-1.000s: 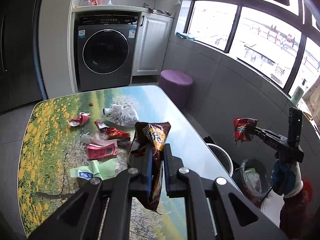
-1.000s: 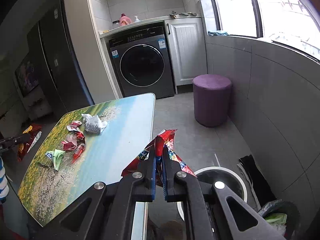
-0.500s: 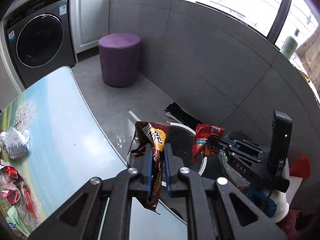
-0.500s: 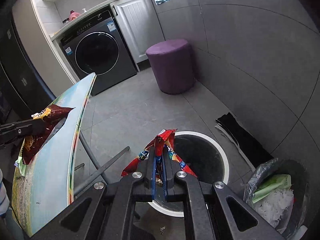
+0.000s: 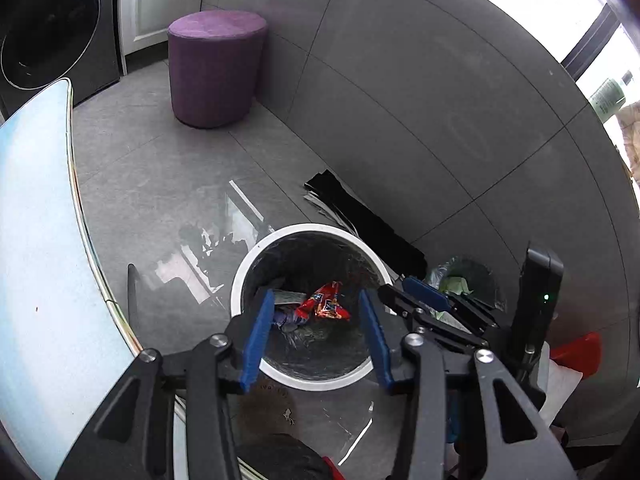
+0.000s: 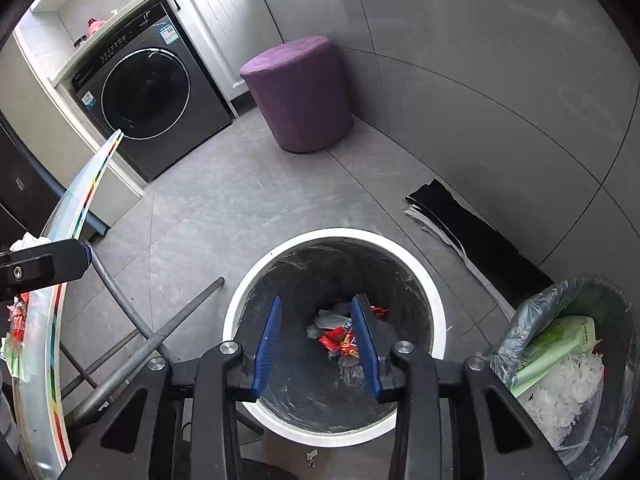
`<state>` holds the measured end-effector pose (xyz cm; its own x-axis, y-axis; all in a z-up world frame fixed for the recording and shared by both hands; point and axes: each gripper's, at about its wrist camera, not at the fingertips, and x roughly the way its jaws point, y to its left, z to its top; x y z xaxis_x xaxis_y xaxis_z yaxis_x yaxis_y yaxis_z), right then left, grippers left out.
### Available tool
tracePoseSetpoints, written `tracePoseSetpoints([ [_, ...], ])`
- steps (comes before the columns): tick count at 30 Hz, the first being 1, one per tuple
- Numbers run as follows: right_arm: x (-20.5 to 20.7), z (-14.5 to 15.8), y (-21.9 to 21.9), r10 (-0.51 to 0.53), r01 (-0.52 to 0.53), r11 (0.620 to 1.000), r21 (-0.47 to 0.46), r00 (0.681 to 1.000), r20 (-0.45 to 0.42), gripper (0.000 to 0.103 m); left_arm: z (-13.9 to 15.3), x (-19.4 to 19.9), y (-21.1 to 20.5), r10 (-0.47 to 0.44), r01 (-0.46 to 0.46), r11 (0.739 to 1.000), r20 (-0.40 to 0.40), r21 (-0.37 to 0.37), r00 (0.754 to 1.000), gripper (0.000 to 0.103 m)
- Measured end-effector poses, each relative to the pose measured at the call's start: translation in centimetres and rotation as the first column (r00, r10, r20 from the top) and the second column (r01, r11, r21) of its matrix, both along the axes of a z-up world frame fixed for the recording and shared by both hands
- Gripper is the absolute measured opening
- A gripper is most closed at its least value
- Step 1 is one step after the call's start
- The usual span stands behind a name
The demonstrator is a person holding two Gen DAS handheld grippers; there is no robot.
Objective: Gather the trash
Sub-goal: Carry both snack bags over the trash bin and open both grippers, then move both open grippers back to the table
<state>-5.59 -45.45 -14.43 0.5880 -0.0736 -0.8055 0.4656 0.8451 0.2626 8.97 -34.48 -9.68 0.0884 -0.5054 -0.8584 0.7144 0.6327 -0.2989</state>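
Observation:
A round white-rimmed trash bin [image 5: 256,256] [image 6: 434,280] with a black liner stands on the grey floor. Red snack wrappers [image 5: 324,306] [image 6: 340,340] lie at its bottom. My left gripper [image 5: 316,332] is open and empty above the bin's near rim. My right gripper [image 6: 316,338] is open and empty over the bin's opening; it also shows in the left wrist view [image 5: 424,300] at the bin's right side. More trash [image 6: 16,320] lies on the table's edge at the left.
The glass table [image 5: 36,240] [image 6: 56,320] is to the left, its metal legs [image 6: 160,328] beside the bin. A second bin [image 6: 568,352] with a grey bag stands at the right. A purple stool [image 6: 304,92], a washing machine [image 6: 148,92] and black sheets [image 6: 472,232] are beyond.
Both grippers moved from the table side to over the white bin and opened. The brown chip bag and the red wrapper left the jaws; wrappers now lie in the bin.

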Motion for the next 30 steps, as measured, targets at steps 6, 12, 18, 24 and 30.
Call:
tracePoseSetpoints([
  [6, 0.0, 2.5, 1.7, 0.03, -0.028, 0.999, -0.039, 0.999, 0.042, 0.035, 2.6, -0.6, 3.2, 0.068, -0.068, 0.998, 0.146, -0.006, 0.987, 0.043],
  [12, -0.1, 6.6, 5.7, 0.101, -0.092, 0.993, -0.075, 0.987, 0.124, 0.035, 5.9, -1.7, 9.2, 0.192, -0.196, 0.98, 0.33, -0.019, 0.924, 0.043],
  [18, -0.5, 9.7, 9.9, 0.182, -0.165, 0.98, -0.112, 0.969, 0.165, 0.035, 8.2, -2.3, 16.0, 0.314, -0.337, 0.941, 0.451, -0.03, 0.835, 0.044],
  [24, -0.8, 12.1, 13.6, 0.244, -0.219, 0.965, -0.145, 0.953, 0.18, 0.035, 9.6, -3.4, 22.0, 0.412, -0.457, 0.888, 0.521, -0.046, 0.747, 0.045],
  [30, -0.1, 13.3, 17.1, 0.306, -0.275, 0.944, -0.18, 0.937, 0.169, 0.035, 10.2, -4.6, 26.8, 0.479, -0.524, 0.848, 0.533, -0.077, 0.698, 0.046],
])
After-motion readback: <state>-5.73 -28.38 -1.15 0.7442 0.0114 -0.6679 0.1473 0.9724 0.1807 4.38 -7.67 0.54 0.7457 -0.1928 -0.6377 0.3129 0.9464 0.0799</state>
